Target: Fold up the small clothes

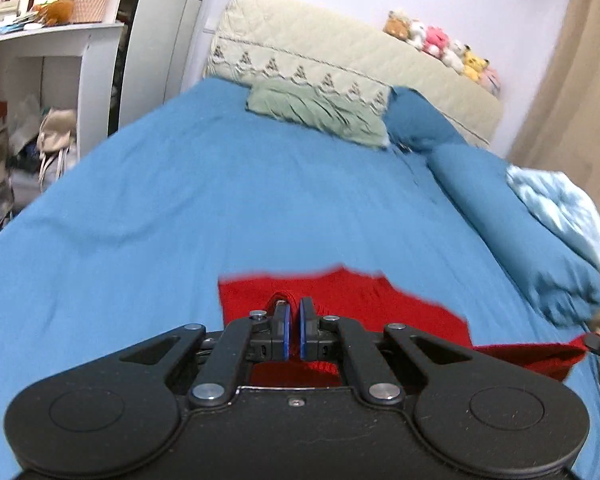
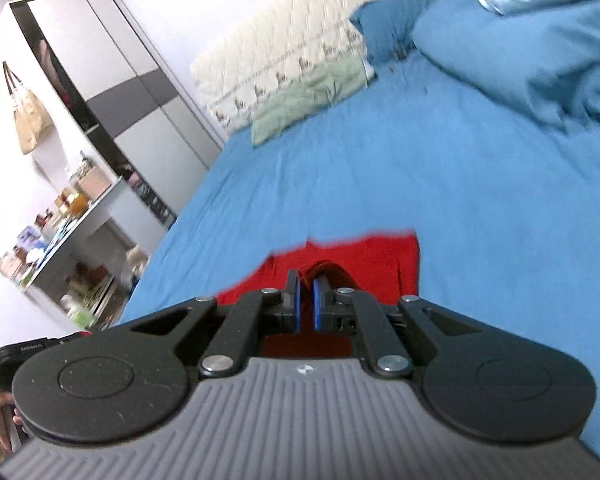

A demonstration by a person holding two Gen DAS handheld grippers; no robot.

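- Bedroom; blue bed sheet (image 1: 180,200) under red knit garment (image 1: 360,300), near edge.
- Left gripper (image 1: 295,320) and right gripper (image 2: 306,300) each pinch its edge.
- Garment soft, light, probably stretchy; hold hems or corners.

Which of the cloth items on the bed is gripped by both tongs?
The red garment at the near edge; left tongs and right tongs pinch it. The green pillow and pale blue bundle lie untouched farther away.
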